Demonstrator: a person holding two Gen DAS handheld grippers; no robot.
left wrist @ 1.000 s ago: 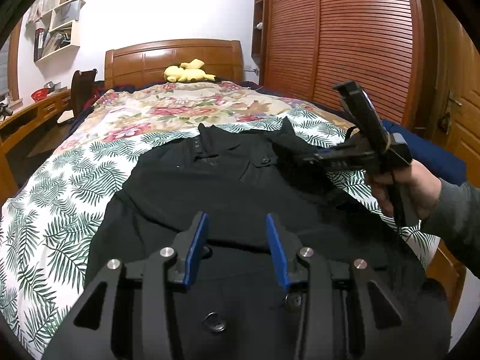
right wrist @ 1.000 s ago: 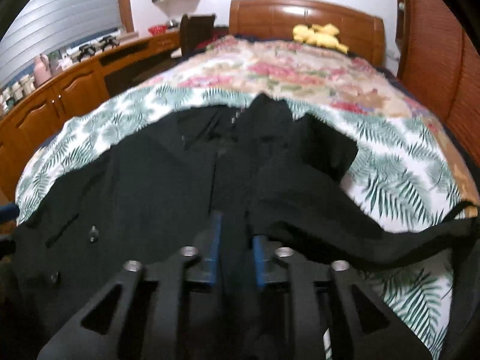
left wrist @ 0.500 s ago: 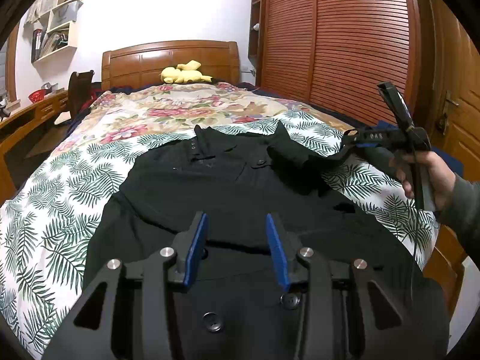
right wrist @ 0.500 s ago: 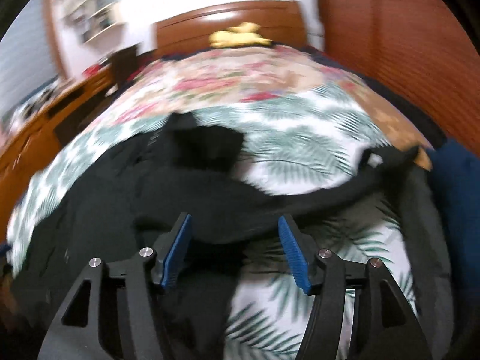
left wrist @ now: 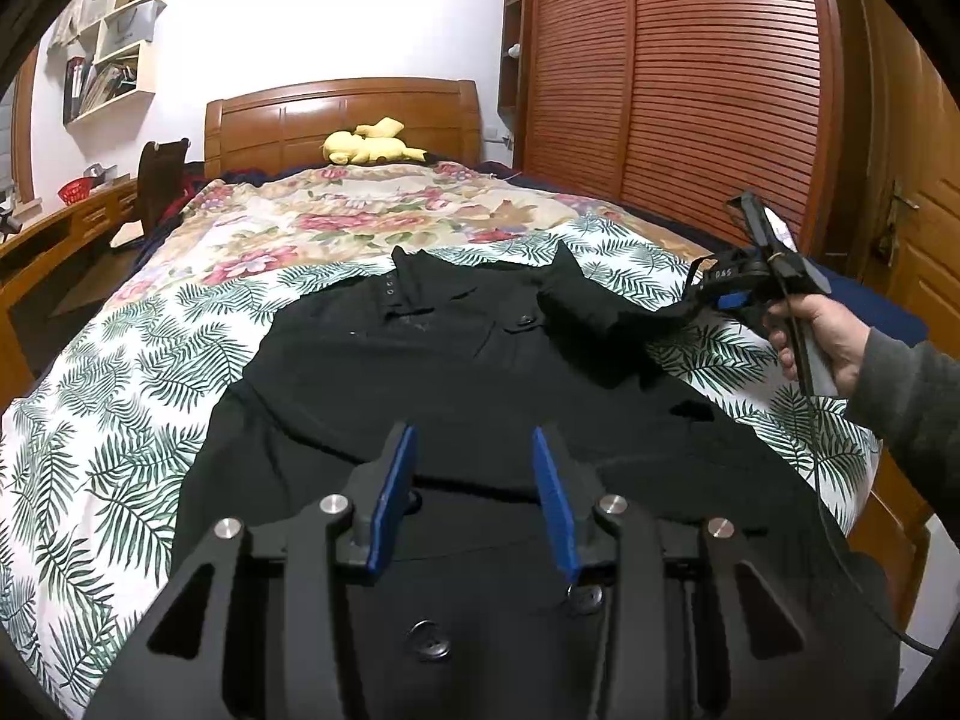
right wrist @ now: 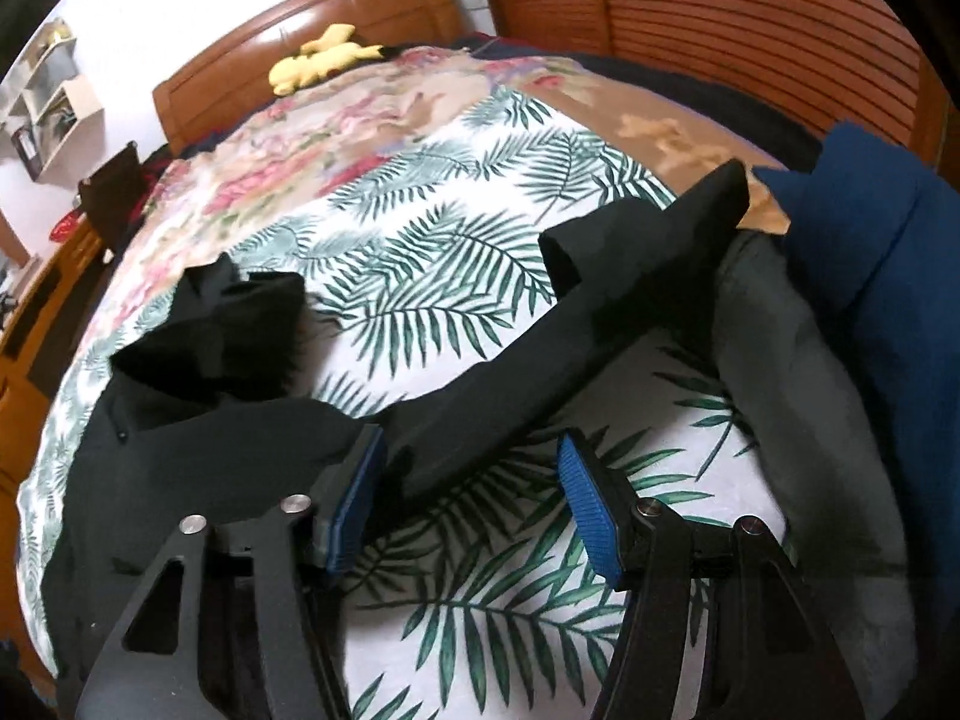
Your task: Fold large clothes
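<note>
Across the middle of the frame, on the leaf-print bedspread (left wrist: pixel 120 396), lies the black buttoned coat (left wrist: pixel 456 384), spread flat for folding. My left jaws (left wrist: pixel 474 498) stand apart, empty above its hem. My right jaws (right wrist: pixel 474 504), just closing, gape around the outstretched sleeve (right wrist: pixel 600 336) without gripping.

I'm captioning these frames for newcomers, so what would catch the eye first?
First, the black coat spread across the palm-leaf bedspread, with one sleeve stretched toward the bed's right edge. Next, the right hand-held gripper, its blue pads open over that sleeve. Far back, a yellow plush toy lies by the wooden headboard.
</note>
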